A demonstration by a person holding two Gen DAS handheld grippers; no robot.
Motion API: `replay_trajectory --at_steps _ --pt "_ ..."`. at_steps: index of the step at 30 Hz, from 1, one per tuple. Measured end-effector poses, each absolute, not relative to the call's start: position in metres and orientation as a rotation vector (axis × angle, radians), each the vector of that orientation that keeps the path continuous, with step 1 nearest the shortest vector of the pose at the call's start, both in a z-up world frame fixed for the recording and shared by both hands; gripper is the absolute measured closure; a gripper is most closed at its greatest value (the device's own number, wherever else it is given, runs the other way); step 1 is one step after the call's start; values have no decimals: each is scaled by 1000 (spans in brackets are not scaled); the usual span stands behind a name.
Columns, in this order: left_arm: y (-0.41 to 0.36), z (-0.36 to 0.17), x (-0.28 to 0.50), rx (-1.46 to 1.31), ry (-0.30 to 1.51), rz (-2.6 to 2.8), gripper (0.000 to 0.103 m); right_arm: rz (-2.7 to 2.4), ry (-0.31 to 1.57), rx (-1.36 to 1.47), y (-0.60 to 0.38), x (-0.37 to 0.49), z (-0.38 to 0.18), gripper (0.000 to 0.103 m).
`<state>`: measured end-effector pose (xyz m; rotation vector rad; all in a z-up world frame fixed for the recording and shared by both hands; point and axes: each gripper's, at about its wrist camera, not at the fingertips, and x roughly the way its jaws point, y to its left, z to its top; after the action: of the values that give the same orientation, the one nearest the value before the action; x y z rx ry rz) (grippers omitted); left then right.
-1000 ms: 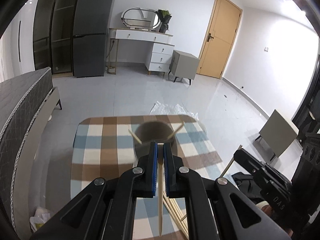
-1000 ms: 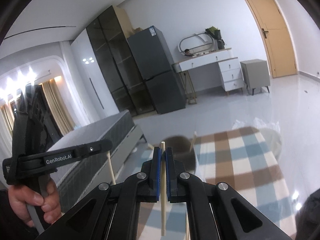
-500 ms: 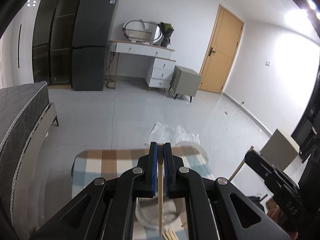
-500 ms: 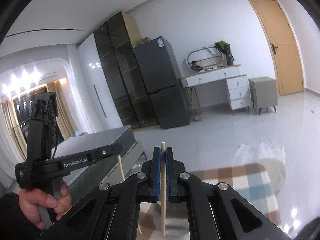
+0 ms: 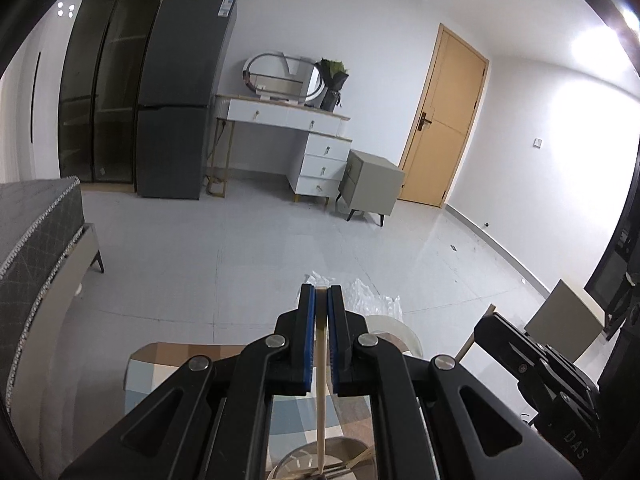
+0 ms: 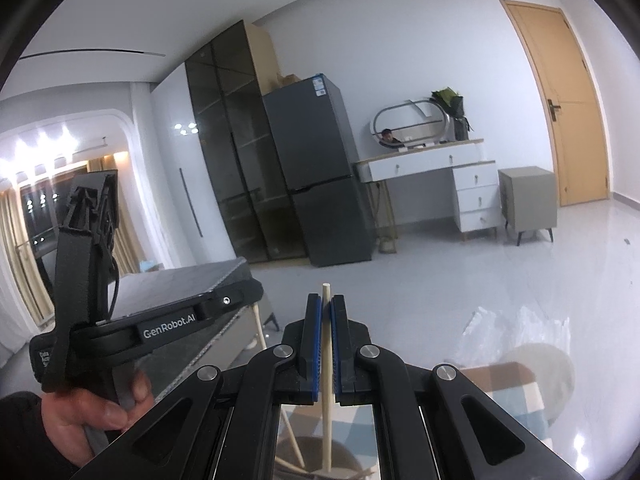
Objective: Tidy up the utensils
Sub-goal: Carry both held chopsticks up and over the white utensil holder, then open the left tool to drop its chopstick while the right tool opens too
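Each claw is clenched on one chopstick, and both sticks hang tip-down — the natural way to drop them into a holder. The left claw (image 5: pixel 321 300) pinches its chopstick (image 5: pixel 321 400) close to the top end, so nearly the whole length dangles below the pads; its tip sits just over or just inside the rim of the cup (image 5: pixel 304 462) at the bottom of the left view, which I cannot settle. The right claw (image 6: pixel 327 308) grips its chopstick (image 6: pixel 327 400) a little lower, leaving a short stub above the pads, and the tip reaches down toward the cup (image 6: pixel 312 456), where another stick (image 6: pixel 294 446) leans at a slant.

The cup stands on the checked counter (image 5: pixel 160 364), right under both claws, which explains why the cameras look out at the floor and fridge rather than down. Holding the sticks vertical and side by side suggests a joint release into the cup — loosening too early could let a stick glance off the rim.
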<state>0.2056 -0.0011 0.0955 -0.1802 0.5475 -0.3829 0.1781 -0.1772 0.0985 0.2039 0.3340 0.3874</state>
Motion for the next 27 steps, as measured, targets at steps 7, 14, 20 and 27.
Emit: replay_trajectory --at_steps 7,14,20,27 --pt "-4 73 212 -189 583 -369 101 379 365 196 -180 187 80 99" --pt "-1 78 199 -200 547 -384 101 389 383 190 -181 185 71 99" --pt "-3 82 194 -185 553 -396 101 395 406 184 -179 182 67 99" --pt "-1 78 184 -166 584 -421 101 390 445 158 -176 177 59 99"
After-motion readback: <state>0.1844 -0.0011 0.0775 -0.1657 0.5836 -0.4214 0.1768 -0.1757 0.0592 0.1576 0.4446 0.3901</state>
